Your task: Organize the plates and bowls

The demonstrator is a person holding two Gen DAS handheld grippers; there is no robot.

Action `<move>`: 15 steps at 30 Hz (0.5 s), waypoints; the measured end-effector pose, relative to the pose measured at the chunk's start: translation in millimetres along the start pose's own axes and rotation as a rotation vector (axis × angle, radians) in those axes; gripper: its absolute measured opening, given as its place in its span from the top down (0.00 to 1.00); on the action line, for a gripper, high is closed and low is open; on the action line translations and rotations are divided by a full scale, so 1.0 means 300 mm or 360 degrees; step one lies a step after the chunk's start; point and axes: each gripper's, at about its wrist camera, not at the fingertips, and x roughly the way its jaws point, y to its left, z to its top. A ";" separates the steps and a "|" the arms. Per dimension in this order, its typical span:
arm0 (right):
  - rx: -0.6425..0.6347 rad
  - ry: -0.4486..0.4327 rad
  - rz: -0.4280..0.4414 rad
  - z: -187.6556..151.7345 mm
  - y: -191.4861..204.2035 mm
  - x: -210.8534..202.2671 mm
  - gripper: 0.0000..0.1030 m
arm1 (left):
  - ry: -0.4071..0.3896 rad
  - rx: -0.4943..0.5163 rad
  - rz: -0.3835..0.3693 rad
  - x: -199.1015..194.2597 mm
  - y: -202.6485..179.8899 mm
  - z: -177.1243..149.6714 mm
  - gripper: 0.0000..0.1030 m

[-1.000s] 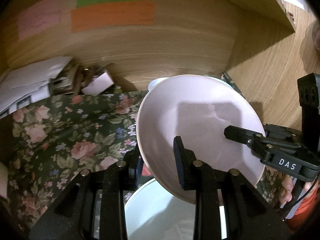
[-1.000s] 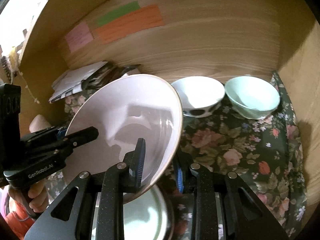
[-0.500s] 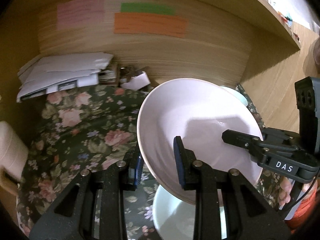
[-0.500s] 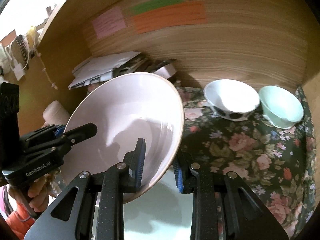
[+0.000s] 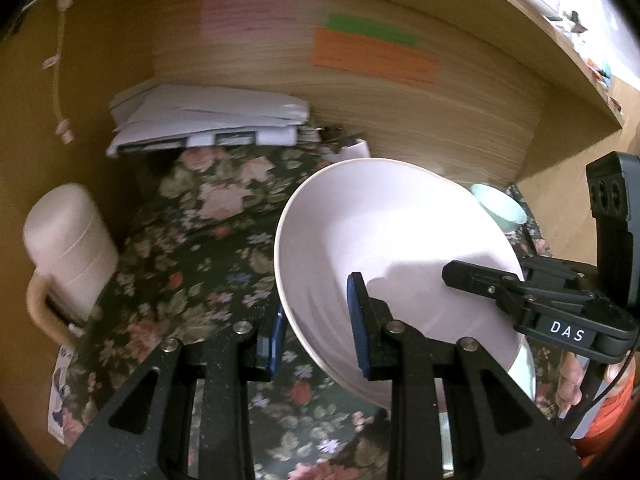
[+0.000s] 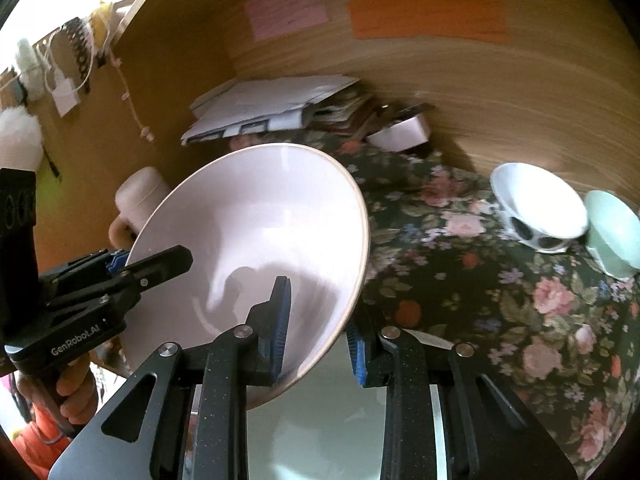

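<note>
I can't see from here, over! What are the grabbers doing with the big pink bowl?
Left gripper and right gripper both clamped on pink bowl, opposite rims. Bowl tilted, off the floral cloth. Pale plate underneath.

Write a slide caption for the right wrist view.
Both grippers clamp the pink bowl above the floral cloth; two small bowls sit behind.

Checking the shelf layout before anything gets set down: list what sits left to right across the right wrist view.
Cream mug → pink bowl, held up by both grippers → white patterned bowl → mint bowl.
</note>
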 end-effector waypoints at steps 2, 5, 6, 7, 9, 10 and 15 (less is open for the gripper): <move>-0.0019 0.0021 0.0018 0.001 0.025 0.022 0.77 | 0.0000 -0.0017 0.0021 -0.013 0.025 -0.014 0.72; -0.0043 0.0054 0.0039 -0.003 0.058 0.053 0.77 | 0.0003 -0.0044 0.0047 -0.024 0.064 -0.030 0.72; -0.0052 0.0069 0.0047 -0.006 0.068 0.064 0.77 | 0.0005 -0.0052 0.0057 -0.027 0.076 -0.037 0.72; -0.0061 0.0084 0.0053 -0.008 0.077 0.076 0.77 | 0.0009 -0.0065 0.0067 -0.030 0.090 -0.045 0.72; -0.0074 0.0112 0.0063 -0.013 0.092 0.098 0.77 | 0.0018 -0.0088 0.0082 -0.034 0.117 -0.061 0.72; -0.0081 0.0130 0.0069 -0.015 0.102 0.112 0.77 | 0.0023 -0.0097 0.0087 -0.036 0.127 -0.066 0.72; -0.0101 0.0205 0.0082 -0.029 0.127 0.165 0.77 | 0.0047 -0.0138 0.0110 -0.038 0.167 -0.098 0.72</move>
